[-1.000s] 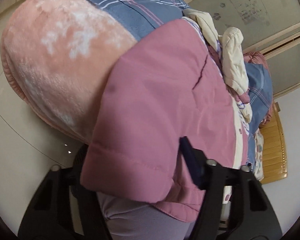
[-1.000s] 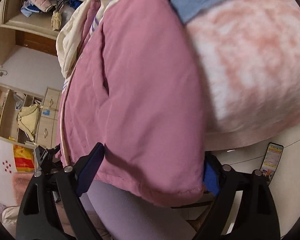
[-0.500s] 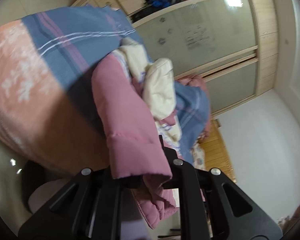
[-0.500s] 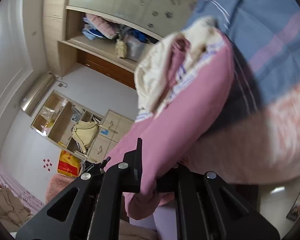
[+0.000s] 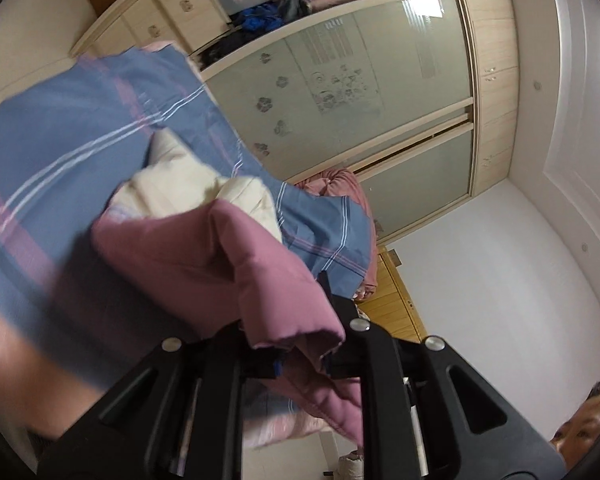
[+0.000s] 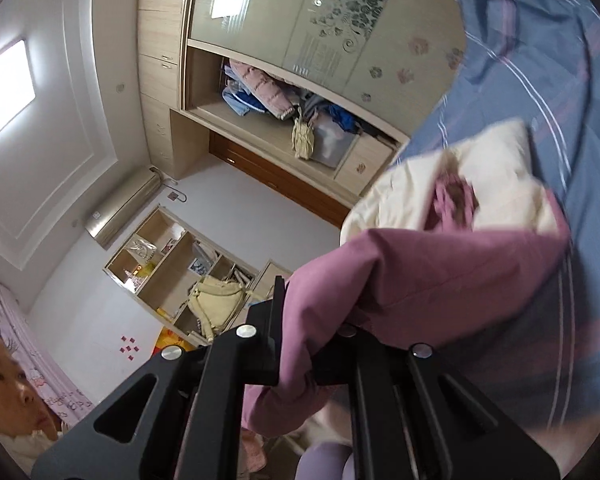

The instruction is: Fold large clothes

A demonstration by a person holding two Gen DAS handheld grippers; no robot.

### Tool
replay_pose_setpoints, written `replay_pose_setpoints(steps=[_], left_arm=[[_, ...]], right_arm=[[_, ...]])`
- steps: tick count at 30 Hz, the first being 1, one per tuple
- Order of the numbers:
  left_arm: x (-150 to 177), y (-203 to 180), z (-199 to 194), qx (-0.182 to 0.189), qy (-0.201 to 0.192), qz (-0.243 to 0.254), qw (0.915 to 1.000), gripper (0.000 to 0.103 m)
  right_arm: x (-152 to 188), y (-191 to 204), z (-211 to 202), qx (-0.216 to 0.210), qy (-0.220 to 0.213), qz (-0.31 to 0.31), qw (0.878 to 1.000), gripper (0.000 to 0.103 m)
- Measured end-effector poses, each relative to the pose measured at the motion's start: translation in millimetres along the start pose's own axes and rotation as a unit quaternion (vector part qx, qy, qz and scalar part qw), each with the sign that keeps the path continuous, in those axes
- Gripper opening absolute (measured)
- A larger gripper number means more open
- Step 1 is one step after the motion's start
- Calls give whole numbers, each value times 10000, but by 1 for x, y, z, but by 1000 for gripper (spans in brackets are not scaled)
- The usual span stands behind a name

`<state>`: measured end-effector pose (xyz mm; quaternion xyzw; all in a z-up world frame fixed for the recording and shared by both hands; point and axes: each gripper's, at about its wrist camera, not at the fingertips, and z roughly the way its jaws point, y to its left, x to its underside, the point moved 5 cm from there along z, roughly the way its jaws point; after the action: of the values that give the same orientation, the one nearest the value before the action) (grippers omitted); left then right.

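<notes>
1. Mauve quilted fabric fills the left wrist view: the pink padded jacket (image 5: 228, 264), with its cream lining (image 5: 188, 188) bunched above, hangs raised in front of a blue plaid sheet (image 5: 72, 136). The left hand-held gripper (image 5: 300, 360) is clamped on the jacket's hem, jaws nearly closed, tilted up toward the wardrobe (image 5: 380, 92).
2. Right wrist view: the same jacket (image 6: 420, 272) drapes between the jaws of the right hand-held gripper (image 6: 312, 356), which pinch its edge, angled upward, with the sheet (image 6: 540, 80) behind.
</notes>
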<state>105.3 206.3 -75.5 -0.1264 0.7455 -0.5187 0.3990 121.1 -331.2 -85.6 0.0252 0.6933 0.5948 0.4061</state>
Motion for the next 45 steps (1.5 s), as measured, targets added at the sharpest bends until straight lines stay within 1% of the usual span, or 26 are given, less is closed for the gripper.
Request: replay_pose_setpoints(steps=[4, 6, 9, 10, 11, 12, 14, 16, 17, 19, 21, 22, 23, 25, 26, 27, 29, 30, 33, 35, 37, 38, 41, 43, 44, 45], left_arm=[[-71, -4, 69, -186, 121, -54, 9997, 16], [-109, 6, 114, -465, 164, -75, 9988, 18], [-146, 40, 174, -1013, 245, -66, 9945, 25], [-151, 52, 185, -1103, 246, -176, 9934, 30], [-155, 74, 200, -1210, 267, -432, 9914, 39], [-157, 94, 209, -1304, 270, -702, 9886, 43], [-164, 120, 210, -1370, -14, -894, 9865, 64], [-173, 135, 184, -1492, -499, -721, 9849, 75], [-177, 140, 171, -1602, -674, -699, 9823, 75], [-181, 144, 145, -1900, -825, -632, 9763, 73], [-178, 130, 125, -2121, -808, -234, 9736, 72], [-174, 118, 120, -2269, -790, 76, 9707, 72], [-171, 109, 120, -2403, -763, 333, 9671, 72], [-152, 79, 127, -2486, -589, 996, 9617, 73], [-146, 69, 133, -2440, -504, 1219, 9608, 73], [-136, 55, 141, -2390, -406, 1440, 9594, 73], [-114, 33, 165, -2346, -101, 1796, 9553, 73], [-104, 29, 181, -2376, 65, 1947, 9516, 73], [-62, 11, 229, -2630, 564, 2683, 9250, 70], [-36, 8, 260, -2887, 809, 3141, 9008, 61], [-22, 13, 287, -3061, 1069, 3329, 8855, 60], [-20, 18, 296, -3173, 1107, 3383, 8790, 60], [-29, 39, 321, -3672, 1073, 3513, 8545, 62], [-45, 58, 338, -4146, 1043, 3632, 8278, 62], [-52, 71, 346, -4310, 1056, 3626, 8195, 62], [-60, 79, 354, -4429, 1053, 3521, 8178, 62]], right_arm=[[-69, -25, 49, 406, -223, 61, 9989, 9], [-96, -46, 75, 737, -299, 154, 9967, 10], [-128, -98, 115, 1530, -248, 408, 9871, 15], [-133, -120, 128, 1827, -165, 527, 9816, 18], [-134, -142, 139, 2108, -132, 728, 9747, 20], [-133, -162, 146, 2230, -39, 895, 9707, 22], [-125, -199, 155, 2274, 113, 1282, 9653, 25], [-123, -227, 151, 1881, 46, 1749, 9664, 25], [-123, -234, 147, 1670, -9, 1951, 9665, 25], [-126, -236, 144, 1524, 127, 2021, 9673, 27], [-132, -225, 142, 1488, 228, 1856, 9710, 33], [-138, -215, 140, 1483, 171, 1698, 9741, 47], [-145, -204, 135, 1576, 13, 1525, 9757, 74], [-166, -173, 106, 1970, -900, 954, 9716, 102], [-171, -160, 98, 2003, -1083, 742, 9709, 102], [-173, -144, 94, 2081, -1037, 515, 9712, 102], [-161, -119, 106, 2367, -506, 80, 9702, 102], [-146, -104, 119, 2595, -85, -322, 9652, 100], [-90, -75, 164, 3298, 931, -1569, 9262, 79], [-53, -73, 200, 3316, 1524, -1882, 9118, 59], [-29, -77, 236, 3368, 1905, -2174, 8961, 57], [-22, -81, 259, 3501, 2002, -2443, 8819, 57], [-28, -96, 306, 3827, 1925, -2899, 8558, 57], [-47, -118, 332, 4206, 1765, -3125, 8332, 58], [-57, -130, 339, 4470, 1648, -3215, 8183, 59], [-71, -146, 342, 4901, 1458, -3307, 7932, 59]])
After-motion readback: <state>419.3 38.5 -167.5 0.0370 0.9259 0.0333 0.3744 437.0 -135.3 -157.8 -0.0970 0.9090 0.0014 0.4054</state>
